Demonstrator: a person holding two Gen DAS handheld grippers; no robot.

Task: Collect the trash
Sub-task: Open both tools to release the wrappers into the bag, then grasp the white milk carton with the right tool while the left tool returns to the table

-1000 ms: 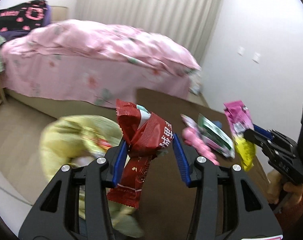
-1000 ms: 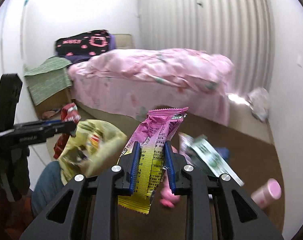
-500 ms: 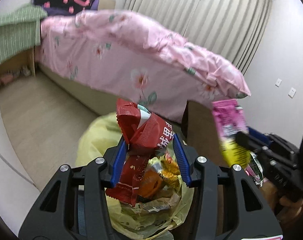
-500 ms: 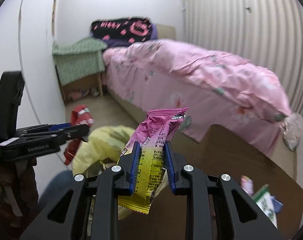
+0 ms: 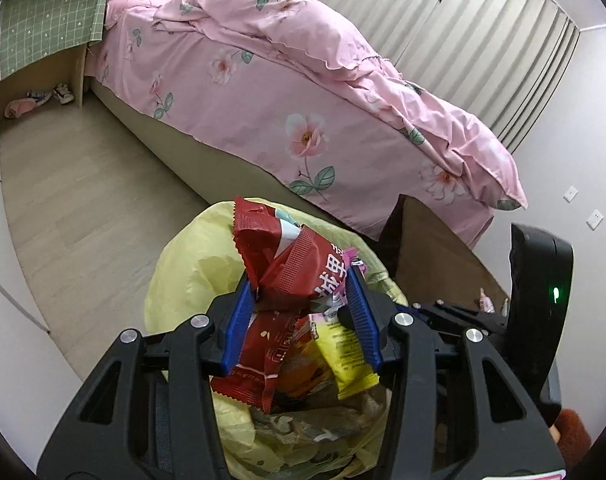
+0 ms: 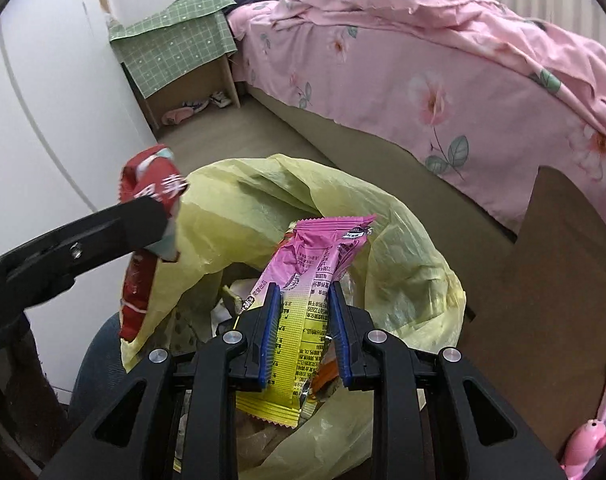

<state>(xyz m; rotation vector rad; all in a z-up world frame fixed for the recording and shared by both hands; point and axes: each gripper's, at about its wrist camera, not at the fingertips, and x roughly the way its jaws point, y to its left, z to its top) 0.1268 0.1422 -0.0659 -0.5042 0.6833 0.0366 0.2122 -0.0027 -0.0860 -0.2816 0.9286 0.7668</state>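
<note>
Left gripper (image 5: 299, 312) jaws clamp red snack wrapper (image 5: 291, 264); right gripper (image 6: 303, 320) jaws clamp pink-yellow wrapper (image 6: 303, 300); both over yellow trash bag (image 6: 403, 272), pink bed (image 6: 443, 60) at 12 o'clock.

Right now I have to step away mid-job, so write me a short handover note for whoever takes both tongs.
Left tongs: shut on the red wrapper, held above the open yellow trash bag.
Right tongs: shut on the pink and yellow wrapper, also over the bag's mouth.
Done: both wrappers are picked up and brought to the bag, which already holds other trash.
Left: release both wrappers into the bag. A pink item lies on the brown table at the right edge of the right wrist view; it likely needs collecting next.
</note>
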